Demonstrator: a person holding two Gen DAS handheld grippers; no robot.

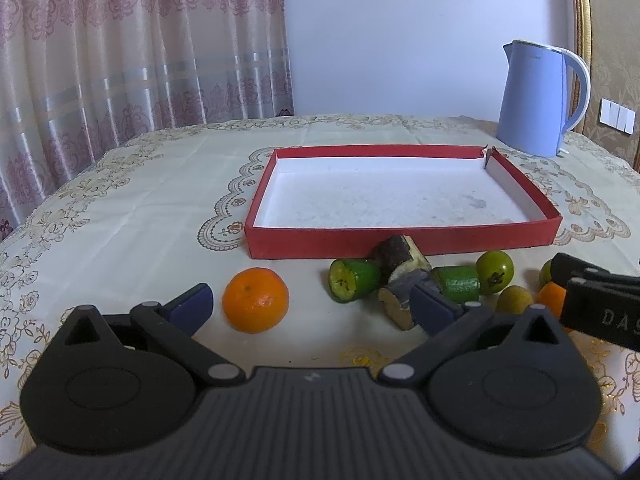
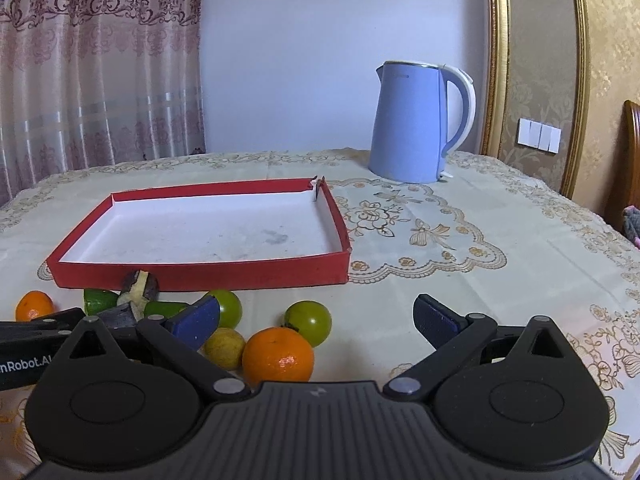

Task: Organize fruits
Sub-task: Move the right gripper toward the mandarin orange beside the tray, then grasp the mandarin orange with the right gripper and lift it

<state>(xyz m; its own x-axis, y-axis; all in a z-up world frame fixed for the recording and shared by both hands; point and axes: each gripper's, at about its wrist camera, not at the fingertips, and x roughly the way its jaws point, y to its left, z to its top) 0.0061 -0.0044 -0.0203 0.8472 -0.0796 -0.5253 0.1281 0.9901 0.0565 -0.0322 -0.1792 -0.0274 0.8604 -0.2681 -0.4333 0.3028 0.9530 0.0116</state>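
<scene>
Embroidered tablecloth (image 1: 120, 208); curtain (image 1: 120, 40); left tongs (image 1: 316, 304), right tongs (image 2: 316, 322) both spread.

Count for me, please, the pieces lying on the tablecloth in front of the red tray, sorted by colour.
Orange: 2, the left tangerine and the right tangerine
Round green: 2, one green fruit and another green fruit
Yellowish: 1, small round fruit
Green cut pieces: 2
Dark purple cut pieces: 2
Total: 9
</scene>
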